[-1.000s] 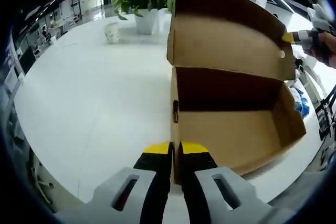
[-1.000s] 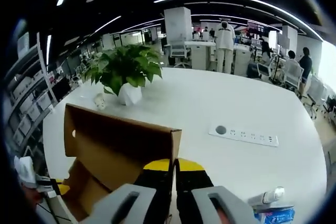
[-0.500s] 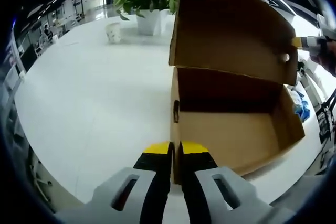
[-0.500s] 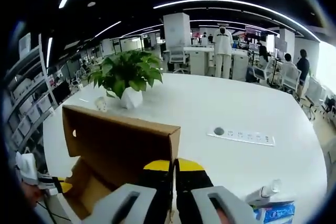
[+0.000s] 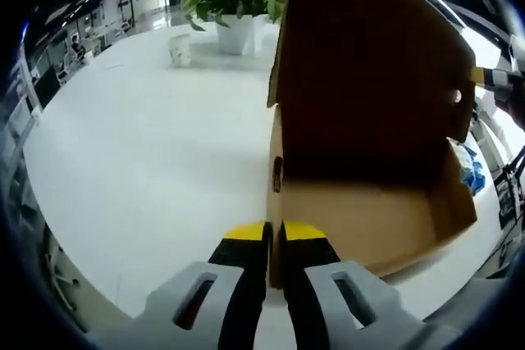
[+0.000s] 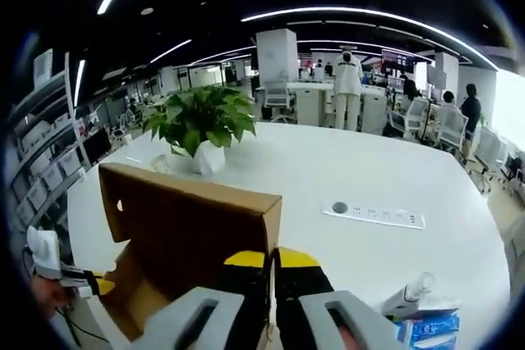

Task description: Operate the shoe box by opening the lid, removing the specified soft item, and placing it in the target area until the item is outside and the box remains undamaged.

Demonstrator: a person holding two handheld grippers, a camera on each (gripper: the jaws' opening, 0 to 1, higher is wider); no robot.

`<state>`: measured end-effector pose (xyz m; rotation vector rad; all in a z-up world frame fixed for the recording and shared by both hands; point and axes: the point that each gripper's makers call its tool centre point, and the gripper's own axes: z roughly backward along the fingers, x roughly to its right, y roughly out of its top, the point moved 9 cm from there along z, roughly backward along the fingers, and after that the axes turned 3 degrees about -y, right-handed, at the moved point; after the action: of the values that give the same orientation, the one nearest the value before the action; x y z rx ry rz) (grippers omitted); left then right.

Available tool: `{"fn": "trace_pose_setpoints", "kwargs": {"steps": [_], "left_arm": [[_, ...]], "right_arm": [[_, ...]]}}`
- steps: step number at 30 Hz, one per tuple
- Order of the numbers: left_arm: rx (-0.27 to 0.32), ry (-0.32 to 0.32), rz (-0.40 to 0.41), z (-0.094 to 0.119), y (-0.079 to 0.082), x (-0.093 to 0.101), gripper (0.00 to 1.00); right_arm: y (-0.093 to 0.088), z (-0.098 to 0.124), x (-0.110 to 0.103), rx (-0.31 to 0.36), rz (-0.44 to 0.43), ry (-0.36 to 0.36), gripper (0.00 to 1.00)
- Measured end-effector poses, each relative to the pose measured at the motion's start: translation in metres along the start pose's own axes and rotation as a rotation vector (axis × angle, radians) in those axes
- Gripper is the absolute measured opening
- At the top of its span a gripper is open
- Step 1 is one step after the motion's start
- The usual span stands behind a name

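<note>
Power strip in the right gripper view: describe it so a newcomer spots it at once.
Start from the big white round table. Beyond the raised cardboard lid held in the right tongs, the power strip lies flat on bare tabletop, right of the potted plant. It is the long white bar with a round grey button at its left end.

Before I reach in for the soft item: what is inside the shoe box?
The shoe box shows bare cardboard floor; the raised lid shadows the back, so nothing certain there.
</note>
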<state>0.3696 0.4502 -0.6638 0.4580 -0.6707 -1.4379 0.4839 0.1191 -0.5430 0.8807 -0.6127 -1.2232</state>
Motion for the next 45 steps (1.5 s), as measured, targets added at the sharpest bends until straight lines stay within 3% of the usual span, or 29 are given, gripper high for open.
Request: {"fn": "trace_pose_setpoints", "kwargs": {"steps": [45], "left_arm": [[0.007, 0.006, 0.042, -0.001, 0.001, 0.001, 0.04]], "right_arm": [[-0.038, 0.038, -0.011, 0.102, 0.067, -0.041, 0.0]]}}
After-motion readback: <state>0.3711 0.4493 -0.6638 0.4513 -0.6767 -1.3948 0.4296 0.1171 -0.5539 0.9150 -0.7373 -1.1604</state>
